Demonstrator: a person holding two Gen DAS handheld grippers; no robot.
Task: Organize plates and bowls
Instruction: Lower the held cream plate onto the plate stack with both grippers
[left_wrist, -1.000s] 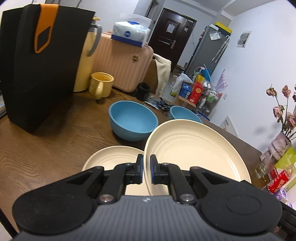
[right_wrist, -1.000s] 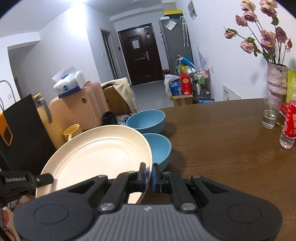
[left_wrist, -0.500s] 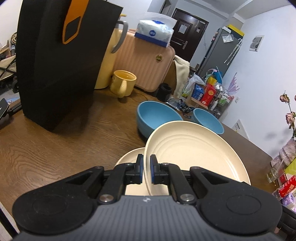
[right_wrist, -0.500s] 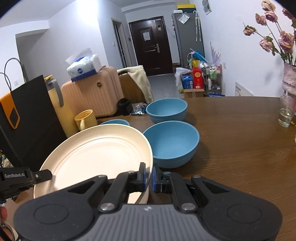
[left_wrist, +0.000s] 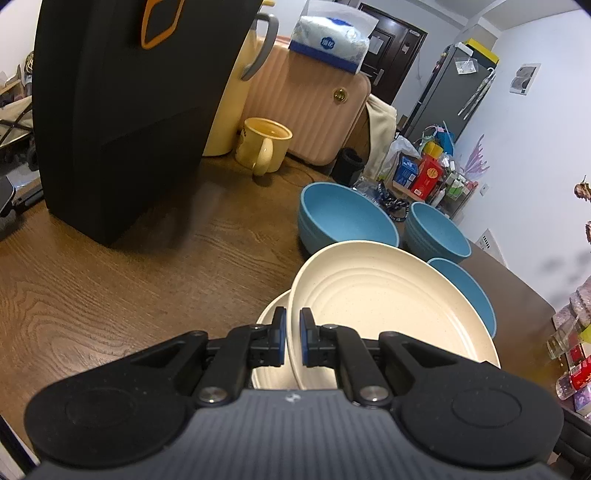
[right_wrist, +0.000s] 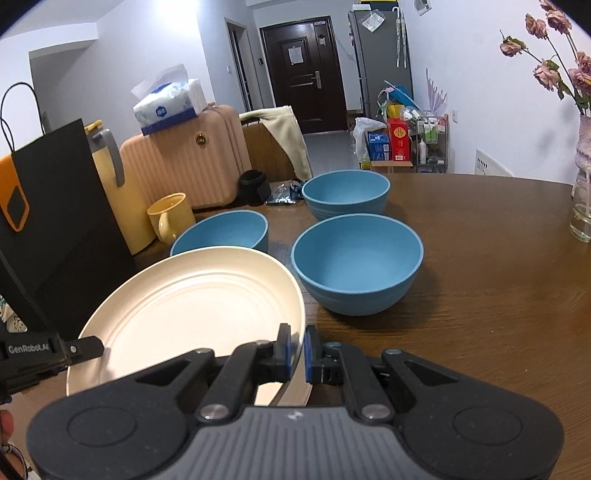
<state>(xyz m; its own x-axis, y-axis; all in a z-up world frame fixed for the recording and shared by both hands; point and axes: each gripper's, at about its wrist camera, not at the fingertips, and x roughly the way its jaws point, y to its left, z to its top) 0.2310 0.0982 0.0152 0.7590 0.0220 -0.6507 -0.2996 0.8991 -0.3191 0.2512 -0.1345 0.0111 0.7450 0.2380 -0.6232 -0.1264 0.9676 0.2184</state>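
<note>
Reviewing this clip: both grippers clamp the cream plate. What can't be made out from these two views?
- Lower plate, left wrist view: mostly covered by the held plate and the left gripper; contact between the plates unclear.
- Lower plate, right wrist view: fully hidden by the held plate.
- Third bowl, left view: half hidden behind the held plate.
- Right gripper: absent from the left view.

The held plate (left_wrist: 384, 314) hides most of the lower plate (left_wrist: 271, 321).

Three bowls (right_wrist: 357, 258) on the table (right_wrist: 480, 295) behind the plate (right_wrist: 192, 306).
</note>
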